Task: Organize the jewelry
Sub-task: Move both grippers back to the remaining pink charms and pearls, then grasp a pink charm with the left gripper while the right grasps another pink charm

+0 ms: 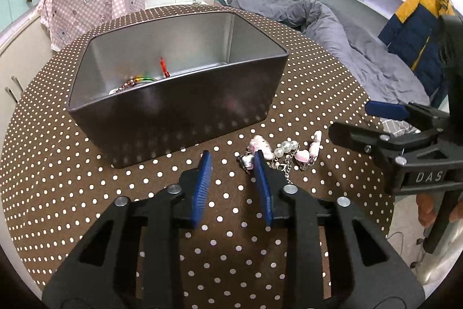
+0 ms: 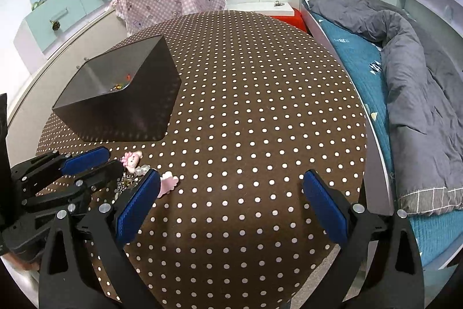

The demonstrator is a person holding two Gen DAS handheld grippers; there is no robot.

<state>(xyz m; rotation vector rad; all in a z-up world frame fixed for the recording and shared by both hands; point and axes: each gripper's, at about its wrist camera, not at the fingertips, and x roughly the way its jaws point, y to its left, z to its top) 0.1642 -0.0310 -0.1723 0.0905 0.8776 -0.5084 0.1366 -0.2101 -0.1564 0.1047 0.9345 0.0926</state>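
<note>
The left gripper (image 1: 231, 157) is seen w/ fingers narrow and nothing pinched; its right pad (image 1: 262, 178) is just beside the pink bead bracelet (image 1: 286, 149) on the dotted table (image 1: 303, 77). The bracelet lies at approx. 5 o'clock from the gray tin box (image 1: 179, 112), near it but apart. Other beads (image 1: 136, 81) are seen inside the box. The right gripper (image 2: 231, 178) is held wide w/ only table between its fingers, the bracelet (image 2: 136, 164) at its 9 o'clock.
</note>
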